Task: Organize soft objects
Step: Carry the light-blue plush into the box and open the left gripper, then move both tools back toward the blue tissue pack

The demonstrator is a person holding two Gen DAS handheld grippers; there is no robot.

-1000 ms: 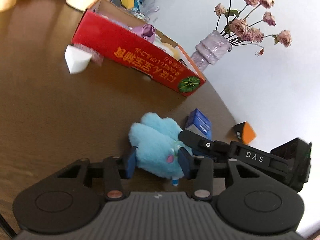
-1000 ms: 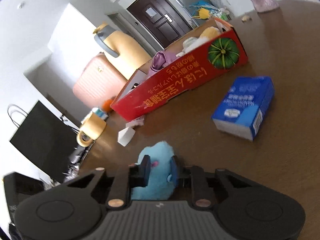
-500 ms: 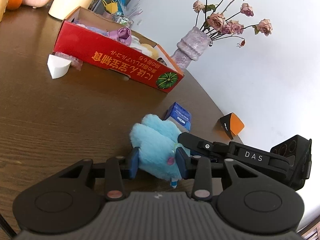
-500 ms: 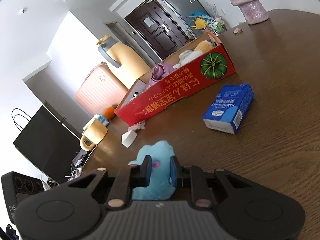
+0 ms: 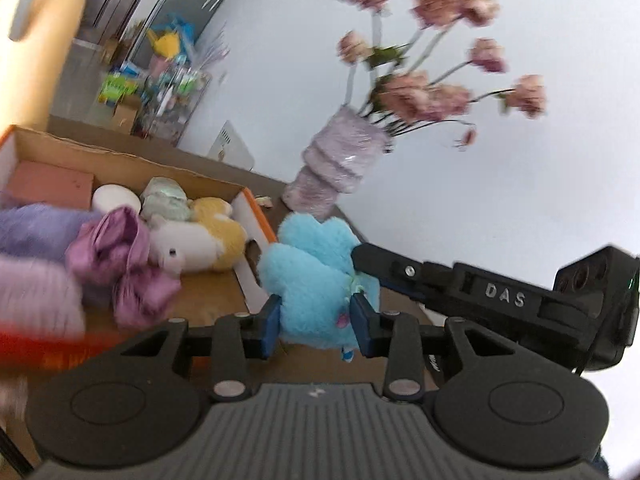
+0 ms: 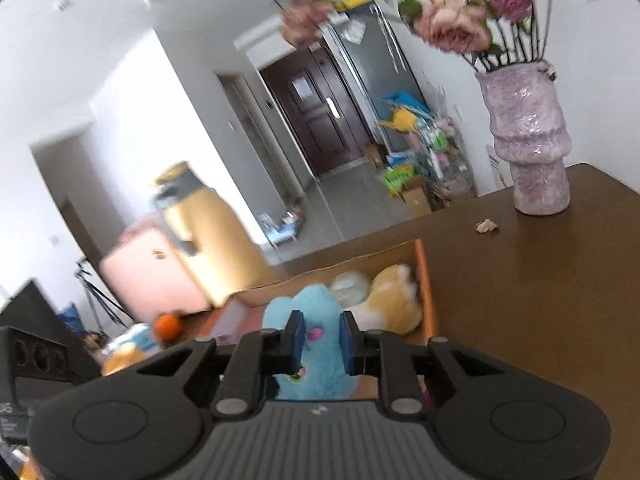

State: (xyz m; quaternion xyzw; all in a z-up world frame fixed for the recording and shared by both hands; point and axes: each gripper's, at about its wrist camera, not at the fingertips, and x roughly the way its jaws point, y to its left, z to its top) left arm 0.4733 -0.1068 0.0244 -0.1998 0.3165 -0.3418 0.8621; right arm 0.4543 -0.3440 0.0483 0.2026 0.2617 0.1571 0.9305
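Blue plush fills both pairs of jaws: you have the blue plush toy [image 5: 316,280] clamped from two sides, the left gripper [image 5: 316,322] pinching its lower body and the right gripper [image 6: 319,342] squeezed on it near a small pink patch, and it hangs in the air by the near end wall of the cardboard box [image 5: 256,236]. To finish this well, I'd carry it clear over that wall before lowering, aim for the bare floor of the box next to the white and yellow plush [image 5: 200,240] and the purple cloth [image 5: 124,256], and part both grips together so the toy drops flat instead of swinging. Beyond the box, the brown table [image 6: 540,300] carries a lilac vase [image 6: 528,140] of pink flowers [image 5: 424,92]; a dark door [image 6: 316,120] and a pink suitcase [image 6: 152,276] stand further back.
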